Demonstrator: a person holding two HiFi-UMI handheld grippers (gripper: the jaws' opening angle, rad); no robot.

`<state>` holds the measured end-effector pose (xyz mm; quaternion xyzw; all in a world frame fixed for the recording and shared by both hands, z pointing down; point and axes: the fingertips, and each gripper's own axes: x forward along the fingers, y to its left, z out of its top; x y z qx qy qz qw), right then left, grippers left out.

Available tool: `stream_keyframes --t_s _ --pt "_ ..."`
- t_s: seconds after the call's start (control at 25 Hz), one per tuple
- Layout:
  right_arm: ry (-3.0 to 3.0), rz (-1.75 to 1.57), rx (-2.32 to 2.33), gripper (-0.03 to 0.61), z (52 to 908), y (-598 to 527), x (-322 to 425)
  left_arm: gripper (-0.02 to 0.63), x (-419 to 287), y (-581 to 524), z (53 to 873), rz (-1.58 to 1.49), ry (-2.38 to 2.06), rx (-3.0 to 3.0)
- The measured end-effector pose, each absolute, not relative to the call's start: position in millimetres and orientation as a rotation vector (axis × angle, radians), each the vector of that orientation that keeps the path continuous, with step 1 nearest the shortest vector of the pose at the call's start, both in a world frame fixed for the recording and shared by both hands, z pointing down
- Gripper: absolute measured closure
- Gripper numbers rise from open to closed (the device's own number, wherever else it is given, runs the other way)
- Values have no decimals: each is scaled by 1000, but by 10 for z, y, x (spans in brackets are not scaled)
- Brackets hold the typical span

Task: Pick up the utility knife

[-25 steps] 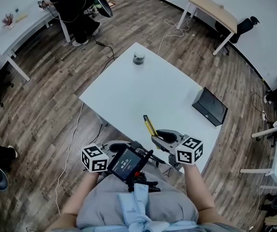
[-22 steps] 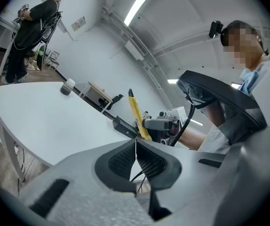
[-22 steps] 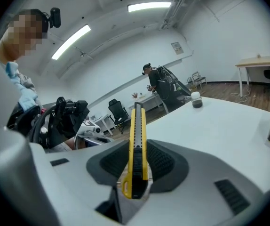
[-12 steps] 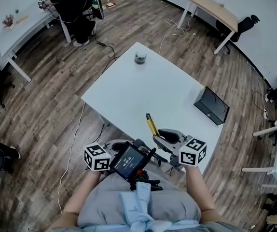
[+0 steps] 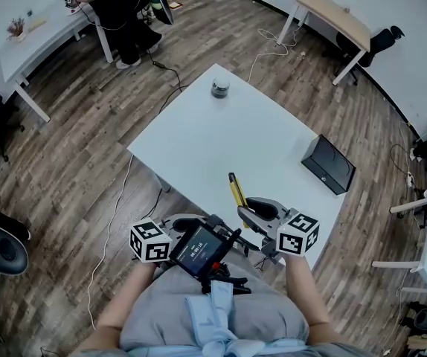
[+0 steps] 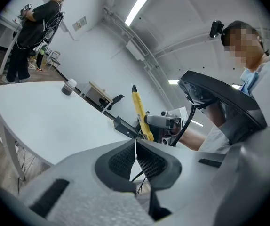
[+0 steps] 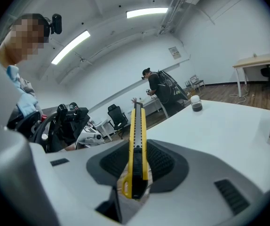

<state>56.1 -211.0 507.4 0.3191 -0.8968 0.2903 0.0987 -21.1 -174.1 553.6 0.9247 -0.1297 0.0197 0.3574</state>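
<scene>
Utility knife (image 7: 137, 126) between right tongs (image 7: 138, 167)

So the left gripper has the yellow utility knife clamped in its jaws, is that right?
No, it is the right gripper that has the yellow utility knife clamped in its jaws; the right gripper view shows it. The left gripper has its jaws together on nothing.

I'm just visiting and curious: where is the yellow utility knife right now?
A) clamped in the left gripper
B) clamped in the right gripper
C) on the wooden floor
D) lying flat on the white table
B: the yellow utility knife sits pinched between the fingers of the right gripper; the left gripper is shut on nothing.
</scene>
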Motion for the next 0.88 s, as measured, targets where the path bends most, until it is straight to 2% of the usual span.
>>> stream_keyframes --t_s 0.88 --pt "-2653 838 955 462 5047 -2121 600 595 -202 -1745 5532 53 -328 2386"
